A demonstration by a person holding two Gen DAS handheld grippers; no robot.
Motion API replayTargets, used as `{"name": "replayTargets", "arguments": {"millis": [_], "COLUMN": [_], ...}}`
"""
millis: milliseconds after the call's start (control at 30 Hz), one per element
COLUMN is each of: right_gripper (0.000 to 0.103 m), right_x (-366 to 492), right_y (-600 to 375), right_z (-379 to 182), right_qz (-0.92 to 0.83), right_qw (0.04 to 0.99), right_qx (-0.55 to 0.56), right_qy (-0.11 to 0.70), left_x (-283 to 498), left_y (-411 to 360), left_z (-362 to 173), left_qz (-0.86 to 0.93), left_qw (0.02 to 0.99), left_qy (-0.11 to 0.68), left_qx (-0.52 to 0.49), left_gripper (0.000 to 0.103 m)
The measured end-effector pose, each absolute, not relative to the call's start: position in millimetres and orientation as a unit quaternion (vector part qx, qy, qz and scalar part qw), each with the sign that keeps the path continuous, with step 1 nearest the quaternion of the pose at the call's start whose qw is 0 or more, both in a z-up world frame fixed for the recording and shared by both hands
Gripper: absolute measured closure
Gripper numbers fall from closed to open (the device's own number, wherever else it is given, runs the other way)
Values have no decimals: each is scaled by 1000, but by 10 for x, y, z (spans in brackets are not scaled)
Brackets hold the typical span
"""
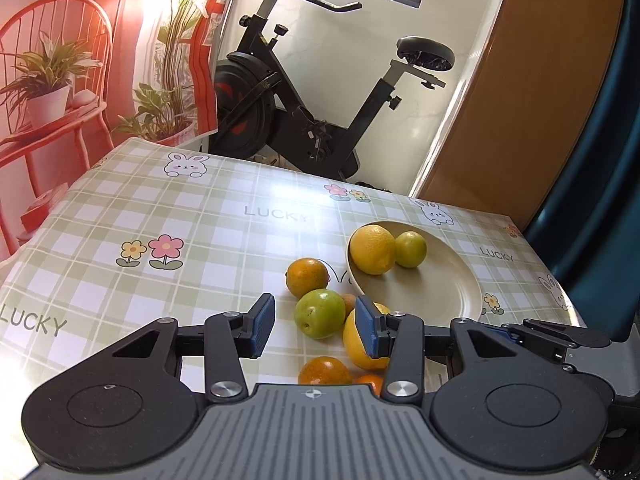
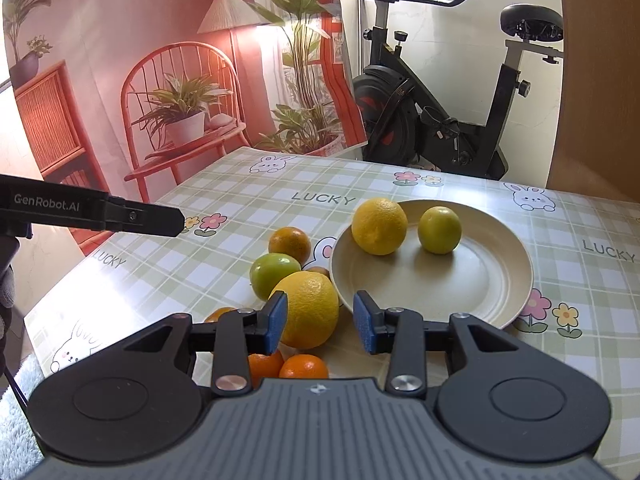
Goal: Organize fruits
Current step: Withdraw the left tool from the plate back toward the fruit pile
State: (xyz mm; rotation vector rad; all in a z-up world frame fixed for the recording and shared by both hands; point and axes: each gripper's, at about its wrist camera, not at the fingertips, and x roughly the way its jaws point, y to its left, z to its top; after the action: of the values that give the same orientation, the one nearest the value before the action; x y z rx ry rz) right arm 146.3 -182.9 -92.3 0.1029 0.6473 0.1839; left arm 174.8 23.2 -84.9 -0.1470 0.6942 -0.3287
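Fruits are seen clustered on the checked tablecloth left of the plate, which already holds a lemon and a lime. Left gripper and right gripper are spread, nothing held. The nearest lemon is best centred between the right pads before closing.

I note a bench under a green checked cloth printed with rabbits, flowers and "LUCKY". Behind it I see a black exercise bike against a pale wall, a red printed backdrop showing chair, lamp and potted plants, and a wooden door at right
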Motion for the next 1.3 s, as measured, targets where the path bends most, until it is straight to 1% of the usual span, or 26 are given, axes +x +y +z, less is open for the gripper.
{"name": "replayTargets", "arguments": {"millis": [300, 900, 1067, 1133, 1300], "right_gripper": [63, 63, 63, 63, 63], "right_x": [1369, 1263, 1276, 1281, 1350], "right_y": [-1823, -1781, -1774, -1771, -1757], "right_z": [-1004, -1194, -1237, -1248, -1322], "right_qz": [91, 95, 97, 100, 105], "right_qw": [937, 924, 921, 920, 916], "right_qx": [63, 63, 62, 62, 55], "right_qy": [331, 366, 371, 373, 383], "left_x": [1586, 1545, 1551, 1577, 1650], "left_y": [149, 59, 53, 48, -34], "left_z": [-1009, -1173, -1223, -1231, -1248], "left_qz": [-169, -187, -193, -197, -216], "left_qw": [918, 905, 901, 899, 893], "left_qy": [352, 377, 384, 386, 390], "left_qx": [-64, -61, -62, -65, -58], "left_gripper": [57, 57, 60, 63, 63]}}
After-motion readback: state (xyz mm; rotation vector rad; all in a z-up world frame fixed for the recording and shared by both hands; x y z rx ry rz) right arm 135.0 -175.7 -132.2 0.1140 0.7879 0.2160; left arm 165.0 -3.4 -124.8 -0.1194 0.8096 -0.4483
